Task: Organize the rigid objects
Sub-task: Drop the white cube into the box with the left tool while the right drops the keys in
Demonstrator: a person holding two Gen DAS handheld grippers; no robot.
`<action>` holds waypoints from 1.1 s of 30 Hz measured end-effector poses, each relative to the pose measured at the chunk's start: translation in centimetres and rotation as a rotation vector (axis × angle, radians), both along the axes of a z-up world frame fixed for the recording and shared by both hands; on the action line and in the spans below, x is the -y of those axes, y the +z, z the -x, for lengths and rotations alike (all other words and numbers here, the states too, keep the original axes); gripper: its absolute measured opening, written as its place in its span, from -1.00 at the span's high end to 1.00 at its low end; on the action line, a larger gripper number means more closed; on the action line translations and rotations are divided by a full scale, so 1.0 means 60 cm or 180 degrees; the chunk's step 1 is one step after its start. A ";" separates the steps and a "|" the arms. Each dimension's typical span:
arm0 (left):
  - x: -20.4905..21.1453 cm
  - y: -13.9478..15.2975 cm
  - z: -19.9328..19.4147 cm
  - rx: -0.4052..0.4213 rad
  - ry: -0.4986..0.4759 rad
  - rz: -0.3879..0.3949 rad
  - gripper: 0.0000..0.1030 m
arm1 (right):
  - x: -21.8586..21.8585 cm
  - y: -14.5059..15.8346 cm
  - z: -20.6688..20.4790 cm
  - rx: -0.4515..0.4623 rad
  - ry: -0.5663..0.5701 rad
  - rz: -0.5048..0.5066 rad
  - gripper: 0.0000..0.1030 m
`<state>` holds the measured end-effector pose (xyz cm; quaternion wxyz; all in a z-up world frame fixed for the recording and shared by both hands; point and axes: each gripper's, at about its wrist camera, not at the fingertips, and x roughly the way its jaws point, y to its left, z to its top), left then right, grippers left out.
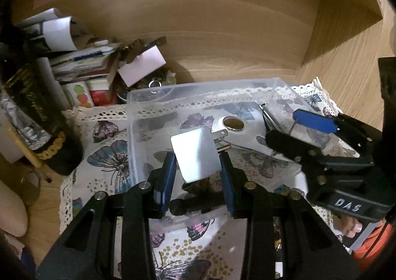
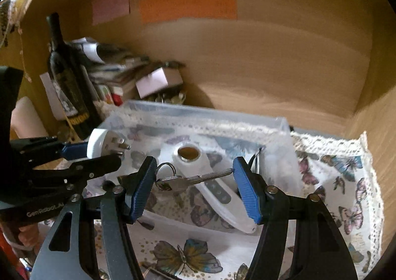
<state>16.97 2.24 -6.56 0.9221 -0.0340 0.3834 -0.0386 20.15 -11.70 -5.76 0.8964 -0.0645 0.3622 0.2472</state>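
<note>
Over the near rim of the clear plastic bin, the right gripper clamps a silver key end to end above the white remote inside, while the left gripper pinches a white plug adapter over the bin's near side.

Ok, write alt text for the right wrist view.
The right gripper holds a silver metal key with a split ring between its blue jaws, above a clear plastic storage box containing a white handheld device. At left, the left gripper holds a white plug adapter.
</note>
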 end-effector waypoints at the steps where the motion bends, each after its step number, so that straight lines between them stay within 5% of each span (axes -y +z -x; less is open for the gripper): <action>1: 0.001 -0.003 -0.003 -0.0016 -0.0004 0.0005 0.32 | -0.001 -0.004 -0.003 -0.0039 0.0003 0.0005 -0.17; 12: 0.001 -0.006 -0.010 -0.0032 0.0016 0.0004 0.25 | -0.012 -0.025 -0.015 -0.0227 0.0076 0.0048 -0.19; 33: 0.009 0.062 0.116 0.0438 0.0072 -0.0157 -0.74 | 0.048 0.066 0.091 0.0254 0.0040 -0.0084 -0.32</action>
